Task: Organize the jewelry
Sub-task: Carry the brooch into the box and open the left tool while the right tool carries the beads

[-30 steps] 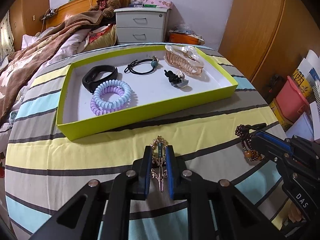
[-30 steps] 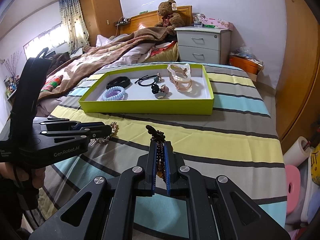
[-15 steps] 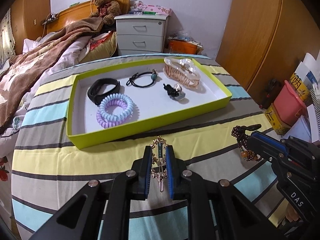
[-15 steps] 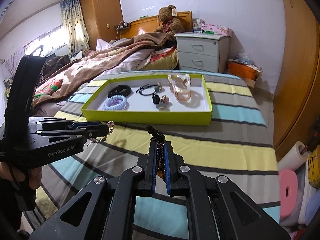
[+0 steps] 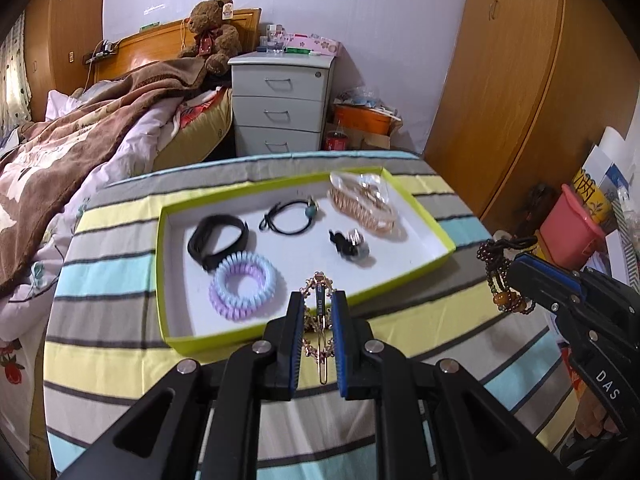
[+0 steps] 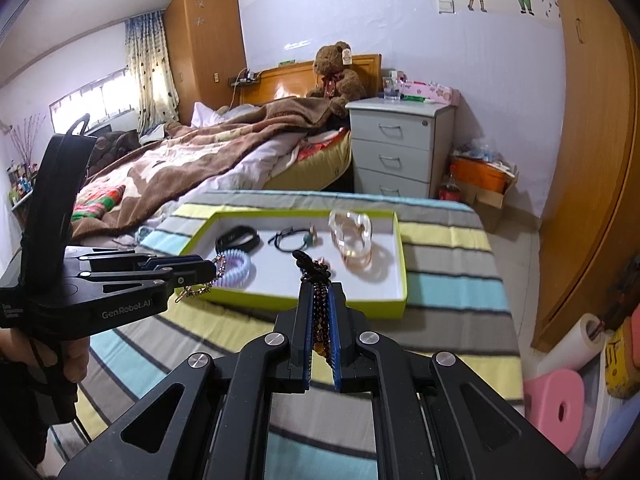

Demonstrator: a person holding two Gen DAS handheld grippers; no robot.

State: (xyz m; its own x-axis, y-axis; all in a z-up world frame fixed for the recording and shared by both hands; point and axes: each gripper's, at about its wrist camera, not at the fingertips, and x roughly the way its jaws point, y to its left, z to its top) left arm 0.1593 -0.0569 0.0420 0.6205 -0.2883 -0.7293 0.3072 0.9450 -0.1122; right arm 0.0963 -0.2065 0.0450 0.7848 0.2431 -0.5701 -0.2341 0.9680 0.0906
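My left gripper [image 5: 319,300] is shut on a gold hair clip [image 5: 320,328], held in the air above the near wall of the lime-green tray [image 5: 280,328]. My right gripper [image 6: 320,292] is shut on a dark bead bracelet [image 6: 318,276]; that bracelet [image 5: 500,280] also shows in the left wrist view, off the tray's right end. Inside the tray lie a pastel spiral hair tie [image 5: 243,284], a black band [image 5: 218,240], a black elastic [image 5: 288,218], a small dark clip [image 5: 350,244] and a large pink claw clip [image 5: 362,200].
The tray sits on a striped cloth over a table [image 5: 120,360]. Behind it stand a bed with a brown blanket [image 5: 80,148] and a grey drawer unit [image 5: 280,104]. Wooden wardrobes [image 5: 520,80] stand right, with a pink bucket [image 5: 572,228] and clutter on the floor.
Both grippers have risen with their pieces still held, so the table and tray look smaller and lower and more of the room shows. The jaws have stayed as they were.
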